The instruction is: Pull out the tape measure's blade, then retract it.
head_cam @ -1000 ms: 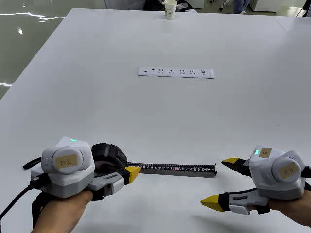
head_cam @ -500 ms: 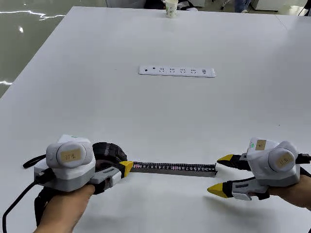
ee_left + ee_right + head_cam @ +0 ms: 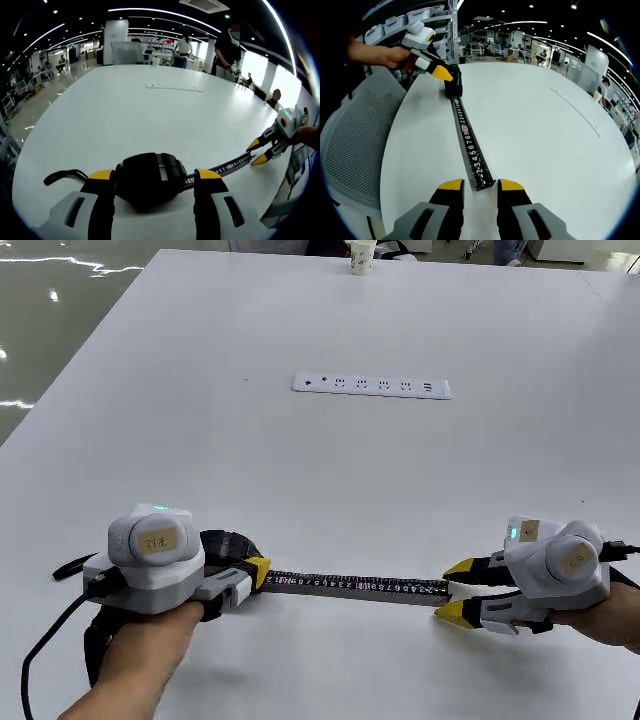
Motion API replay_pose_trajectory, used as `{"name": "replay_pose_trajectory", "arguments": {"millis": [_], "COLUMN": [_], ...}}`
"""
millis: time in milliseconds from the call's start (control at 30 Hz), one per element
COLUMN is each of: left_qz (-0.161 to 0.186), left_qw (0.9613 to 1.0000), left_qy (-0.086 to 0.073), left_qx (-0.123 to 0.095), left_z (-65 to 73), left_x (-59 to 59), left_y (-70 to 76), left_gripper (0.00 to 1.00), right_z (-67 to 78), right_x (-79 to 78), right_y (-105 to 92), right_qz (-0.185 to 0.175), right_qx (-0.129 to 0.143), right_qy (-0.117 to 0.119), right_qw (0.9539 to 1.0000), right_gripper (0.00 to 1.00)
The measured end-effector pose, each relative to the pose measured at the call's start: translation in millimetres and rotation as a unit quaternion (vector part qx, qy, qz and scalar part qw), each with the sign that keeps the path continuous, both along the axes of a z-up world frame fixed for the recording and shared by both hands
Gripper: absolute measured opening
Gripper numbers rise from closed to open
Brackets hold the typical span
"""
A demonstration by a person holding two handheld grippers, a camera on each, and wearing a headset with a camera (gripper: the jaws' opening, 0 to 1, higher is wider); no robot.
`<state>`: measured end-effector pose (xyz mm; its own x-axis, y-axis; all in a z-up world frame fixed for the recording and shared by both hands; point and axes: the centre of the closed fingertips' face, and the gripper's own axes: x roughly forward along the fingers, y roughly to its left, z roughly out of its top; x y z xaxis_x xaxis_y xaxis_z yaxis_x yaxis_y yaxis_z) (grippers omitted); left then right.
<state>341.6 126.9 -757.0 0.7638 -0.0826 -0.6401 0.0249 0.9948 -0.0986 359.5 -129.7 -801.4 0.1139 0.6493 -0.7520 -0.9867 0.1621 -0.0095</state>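
A black tape measure (image 3: 228, 548) lies on the white table (image 3: 330, 470) at the near left, and my left gripper (image 3: 252, 576) is shut on its case (image 3: 150, 177). Its dark blade (image 3: 355, 586) runs flat to the right across the table. The blade's end (image 3: 482, 181) lies between the yellow fingertips (image 3: 451, 185) of my right gripper (image 3: 455, 591), which stands open around it, jaws a little apart from the edges. In the left gripper view the blade (image 3: 230, 165) leads to the right gripper (image 3: 265, 150). The right gripper view shows the blade (image 3: 469, 145) running back to the left gripper (image 3: 440, 72).
A white power strip (image 3: 370, 386) lies mid-table and a paper cup (image 3: 362, 255) stands at the far edge. The tape measure's black strap (image 3: 68, 566) trails left. The table's left edge is near; a mesh chair (image 3: 355, 145) sits beside the table.
My right gripper has moved in to the blade's end, its jaws narrowing around it. The left gripper still holds the case, and the blade's length looks unchanged.
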Motion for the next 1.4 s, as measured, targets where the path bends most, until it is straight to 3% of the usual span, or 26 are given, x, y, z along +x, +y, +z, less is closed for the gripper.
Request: {"name": "replay_pose_trajectory", "arguments": {"millis": [367,1400], "left_qz": [0.008,0.028], "left_qw": [0.9999,0.9991], "left_qy": [0.006,0.031], "left_qx": [0.003,0.009], "left_z": [-3.6,-16.0], "left_x": [2.7,9.0], "left_y": [4.8,4.6], "left_gripper": [0.56,0.61], "right_z": [-2.9,-2.8], "right_x": [3.6,2.7], "right_y": [4.0,2.8], "right_qz": [0.016,0.008], "right_qx": [0.003,0.011], "right_qy": [0.0,0.007], "right_qw": [0.9999,0.9999], "right_gripper": [0.14,0.1]}}
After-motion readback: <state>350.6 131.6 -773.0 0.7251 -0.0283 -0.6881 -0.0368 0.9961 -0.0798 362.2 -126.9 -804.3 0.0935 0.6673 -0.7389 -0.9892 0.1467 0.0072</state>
